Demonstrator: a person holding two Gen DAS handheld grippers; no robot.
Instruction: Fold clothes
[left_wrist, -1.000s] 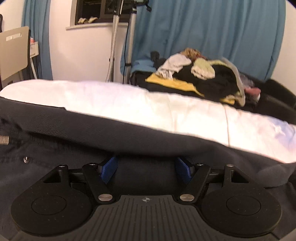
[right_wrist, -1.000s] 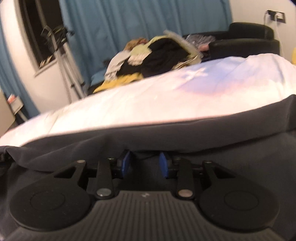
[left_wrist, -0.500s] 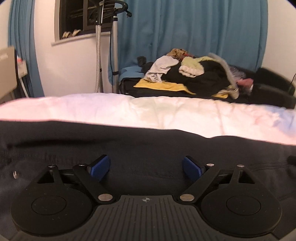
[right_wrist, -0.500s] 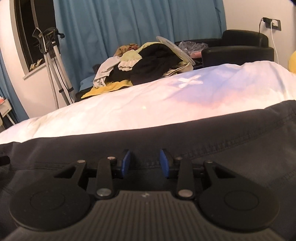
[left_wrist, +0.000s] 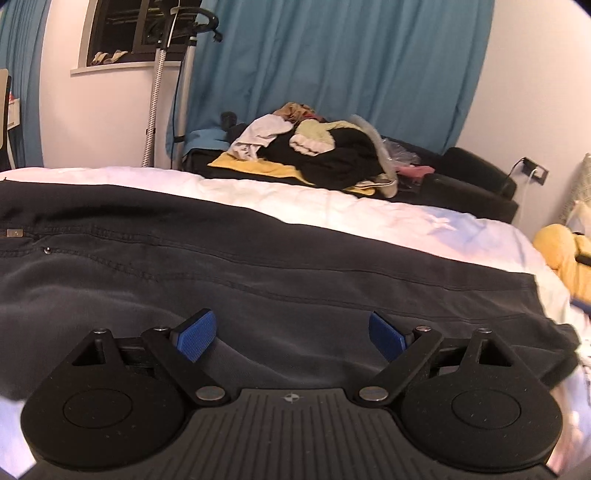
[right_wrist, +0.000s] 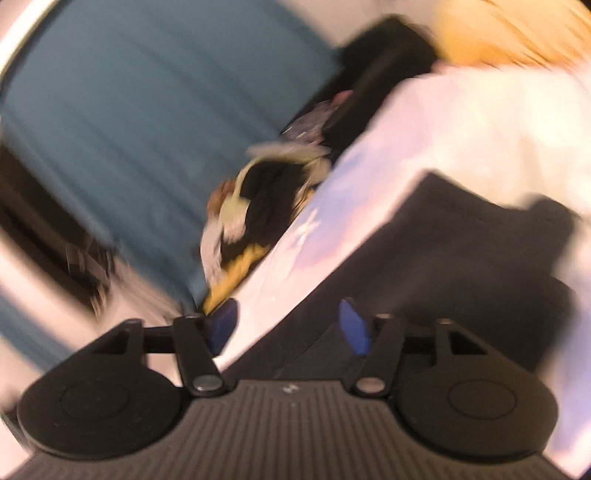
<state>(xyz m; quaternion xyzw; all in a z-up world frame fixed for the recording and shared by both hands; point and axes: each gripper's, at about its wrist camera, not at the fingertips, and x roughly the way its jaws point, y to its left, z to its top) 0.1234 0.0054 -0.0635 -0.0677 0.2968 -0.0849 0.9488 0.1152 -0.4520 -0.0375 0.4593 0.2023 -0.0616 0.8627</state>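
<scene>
Bed (left_wrist: 332, 206): I see a white cover under everything; it is the work surface, soft, so the cloth will sink a little when pressed.
Trousers (left_wrist: 258, 266): dark, laid flat along the bed, waistband to the left, hem end to the right near the bed edge. In the right wrist view I see them (right_wrist: 461, 251) as a dark slab on the white, blurred.
Handling: I judge the cloth medium-weight, limp, with stiffer double-stitched seams; not fragile, not slippery. It will drape and drag on the cover.
Where to grip: I would pinch the hem corner or the waistband, through both layers, since seams give the pads something firm.
Clothes pile (left_wrist: 314, 151): unfolded garments heaped on the dark sofa beyond the bed.
Left gripper (left_wrist: 291, 334): fingers wide apart, hanging just over the trousers, holding nothing.
Right gripper (right_wrist: 288, 326): fingers apart, nothing between them; view tilted and smeared by motion.
Rivet (left_wrist: 47, 251): small metal stud by a pocket seam.
Tag (left_wrist: 14, 232): small metal-looking label near the waistband; I cannot read any writing on it.
</scene>
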